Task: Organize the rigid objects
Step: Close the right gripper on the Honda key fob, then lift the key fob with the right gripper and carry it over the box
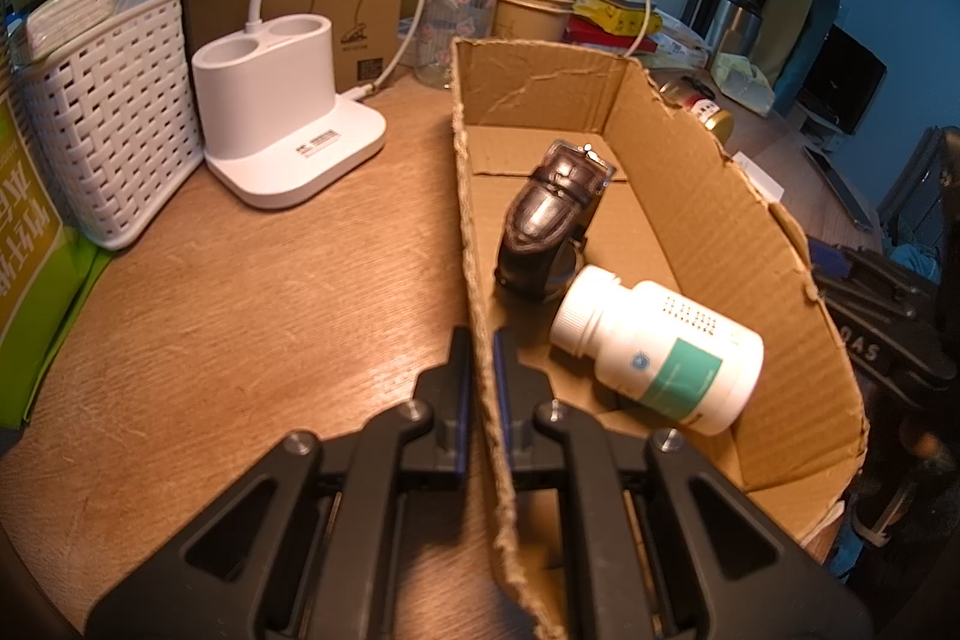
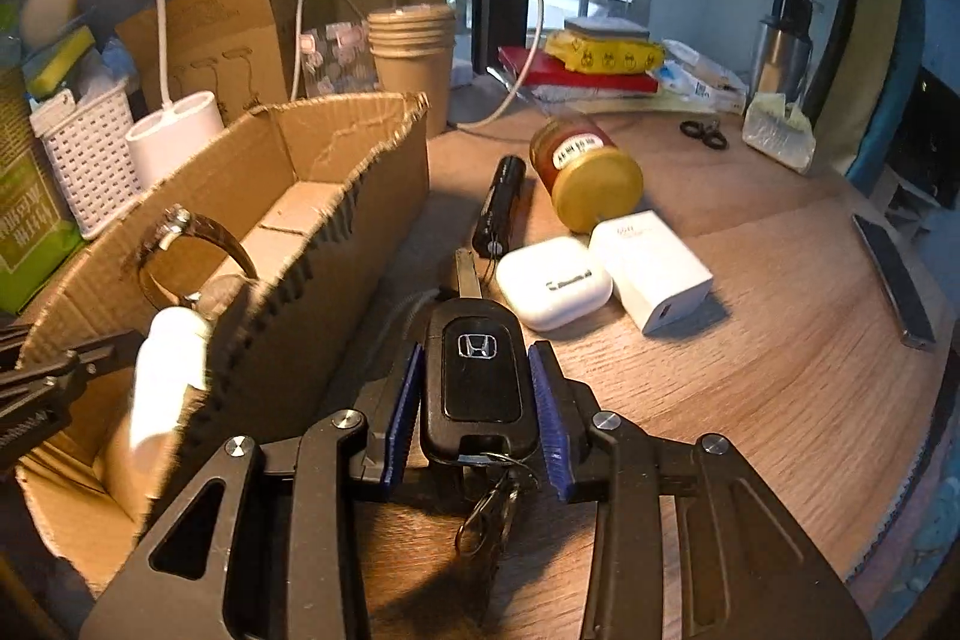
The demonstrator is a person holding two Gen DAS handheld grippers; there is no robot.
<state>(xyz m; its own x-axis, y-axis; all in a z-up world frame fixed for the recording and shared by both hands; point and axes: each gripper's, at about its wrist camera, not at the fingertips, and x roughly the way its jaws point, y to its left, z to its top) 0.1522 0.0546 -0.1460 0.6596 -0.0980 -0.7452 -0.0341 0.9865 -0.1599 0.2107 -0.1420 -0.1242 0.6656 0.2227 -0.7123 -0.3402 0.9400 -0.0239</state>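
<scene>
My left tongs (image 1: 482, 370) pinch tight on the near wall of the cardboard box (image 1: 708, 196). Inside the box lie a watch (image 1: 555, 214) and a white bottle (image 1: 657, 349). My right tongs (image 2: 477, 400) squeeze the sides of the car key (image 2: 479, 382), just beside the box on the worktop (image 2: 750, 370).

Left gripper (image 1: 483, 346) clamped shut, angled down; right gripper (image 2: 477, 370) gripping, angled down.
</scene>
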